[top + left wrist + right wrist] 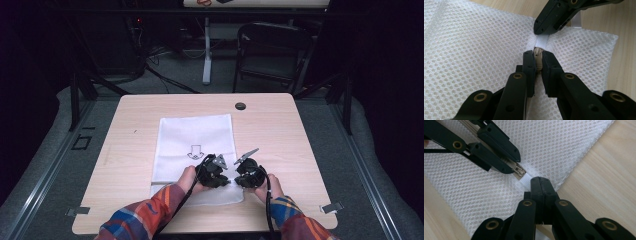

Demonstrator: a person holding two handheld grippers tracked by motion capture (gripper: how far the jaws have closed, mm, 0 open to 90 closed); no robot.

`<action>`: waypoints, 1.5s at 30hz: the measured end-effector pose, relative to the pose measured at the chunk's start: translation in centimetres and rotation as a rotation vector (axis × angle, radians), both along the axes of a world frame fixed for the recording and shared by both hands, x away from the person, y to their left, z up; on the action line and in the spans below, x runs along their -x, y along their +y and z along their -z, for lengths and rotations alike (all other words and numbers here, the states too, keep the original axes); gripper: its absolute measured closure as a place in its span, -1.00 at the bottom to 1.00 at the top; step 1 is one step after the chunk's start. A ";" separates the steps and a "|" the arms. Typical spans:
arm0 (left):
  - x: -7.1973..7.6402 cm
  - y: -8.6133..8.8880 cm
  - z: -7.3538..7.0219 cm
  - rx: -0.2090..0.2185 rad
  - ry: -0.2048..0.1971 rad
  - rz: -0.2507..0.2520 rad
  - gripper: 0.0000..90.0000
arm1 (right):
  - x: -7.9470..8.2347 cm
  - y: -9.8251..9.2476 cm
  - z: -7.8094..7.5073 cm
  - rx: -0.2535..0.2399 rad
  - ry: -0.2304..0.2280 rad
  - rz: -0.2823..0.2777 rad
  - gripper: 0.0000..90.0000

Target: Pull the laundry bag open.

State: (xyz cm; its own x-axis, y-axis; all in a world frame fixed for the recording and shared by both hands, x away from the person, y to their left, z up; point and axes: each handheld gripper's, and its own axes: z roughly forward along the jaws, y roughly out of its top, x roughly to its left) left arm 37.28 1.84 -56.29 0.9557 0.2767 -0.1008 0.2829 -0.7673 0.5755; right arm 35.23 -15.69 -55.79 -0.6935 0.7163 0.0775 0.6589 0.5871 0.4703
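Observation:
A white mesh bag [195,135] with a printed arrow lies flat on the wooden table [280,130]. Both grippers meet at its near edge. My left gripper [538,53] is shut on the cream zipper pull [538,60]. My right gripper [540,180] is shut on the white fabric tape [527,181] at the end of the zipper, right beside the pull [520,171]. From the high view the left gripper [222,179] and right gripper [239,179] point toward each other, tips nearly touching, each held in a hand with a plaid sleeve.
A small black round cap [240,106] sits in the table near its far edge. A dark folding chair [270,50] and a white table leg [206,50] stand behind the table. Bare wood lies on both sides of the bag.

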 end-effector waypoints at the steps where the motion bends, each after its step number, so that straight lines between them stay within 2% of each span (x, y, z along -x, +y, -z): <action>1: 0.0 0.0 0.0 -0.002 -0.001 0.003 0.82 | 0.0 0.0 0.0 0.007 -0.004 -0.008 1.00; 7: 0.1 -0.1 -0.2 -0.014 -0.022 0.020 0.82 | 0.1 0.2 0.0 -0.001 -0.007 0.009 1.00; 11: 0.2 -0.3 -0.4 -0.037 -0.027 0.028 0.82 | 0.1 0.1 0.0 0.009 -0.006 0.001 1.00; 15: 0.4 -0.6 -0.8 -0.072 -0.057 0.046 0.81 | 0.1 0.2 0.0 0.007 -0.004 0.000 1.00; 17: 0.4 -0.7 -1.0 -0.075 -0.053 0.044 0.81 | 0.1 0.2 -0.1 0.006 -0.001 0.001 1.00; 18: 0.5 -0.7 -1.0 -0.077 -0.064 0.046 0.81 | 0.1 0.2 0.0 0.005 -0.001 0.001 1.00; 19: 0.5 -0.8 -1.2 -0.083 -0.064 0.049 0.81 | 0.0 0.1 -0.2 0.027 0.005 -0.012 1.00; 20: 0.6 -0.9 -1.3 -0.077 -0.063 0.046 0.81 | -0.1 0.0 -0.2 0.025 0.011 -0.022 1.00; 21: 0.5 -1.0 -1.4 -0.072 -0.066 0.046 0.80 | 0.1 0.2 0.0 -0.009 0.001 0.003 1.00; 22: 0.5 -1.0 -1.3 -0.069 -0.064 0.042 0.80 | 0.1 0.3 0.1 -0.022 -0.007 0.011 1.00; 23: 0.5 -1.1 -1.3 -0.068 -0.059 0.040 0.80 | 0.0 0.2 -0.1 0.013 -0.005 -0.007 1.00; 24: 0.4 -1.1 -1.2 -0.067 -0.056 0.037 0.80 | 0.1 0.3 0.0 0.013 -0.008 0.000 1.00; 25: 0.3 -1.1 -1.1 -0.064 -0.052 0.032 0.80 | 0.1 0.3 0.1 -0.004 -0.008 0.008 1.00; 27: 0.3 -1.1 -1.0 -0.056 -0.047 0.026 0.80 | 0.1 0.3 0.0 -0.005 -0.007 0.008 1.00; 28: 0.3 -1.1 -0.9 -0.056 -0.042 0.026 0.80 | 0.1 0.3 0.1 -0.025 -0.004 0.017 1.00; 29: 0.3 -1.1 -0.9 -0.057 -0.037 0.028 0.80 | 0.0 0.2 -0.1 0.004 0.006 -0.005 1.00; 33: 0.3 -1.2 -0.4 -0.064 -0.028 0.034 0.79 | 0.0 0.1 -0.1 0.021 0.005 -0.005 1.00; 35: 0.2 -1.3 -0.3 -0.055 -0.024 0.029 0.79 | 0.0 0.1 -0.1 0.022 0.006 -0.005 1.00; 36: 0.2 -1.3 -0.3 -0.056 -0.025 0.032 0.79 | 0.0 0.1 -0.1 0.008 0.005 -0.003 1.00; 37: 0.2 -1.4 -0.4 -0.071 -0.031 0.033 0.79 | 0.0 0.2 -0.1 0.015 0.007 -0.005 1.00; 38: 0.3 -1.4 -0.3 -0.062 -0.031 0.031 0.79 | 0.0 0.2 -0.1 0.016 0.007 -0.005 1.00; 39: 0.3 -1.5 -0.3 -0.063 -0.031 0.030 0.79 | 0.1 0.3 0.0 -0.001 -0.004 0.015 1.00; 40: 0.3 -1.5 -0.3 -0.063 -0.032 0.029 0.79 | 0.1 0.2 -0.1 0.012 0.001 0.007 1.00; 45: 0.2 -1.2 -0.3 -0.053 -0.025 0.005 0.82 | 0.1 0.2 -0.1 0.014 0.003 0.006 1.00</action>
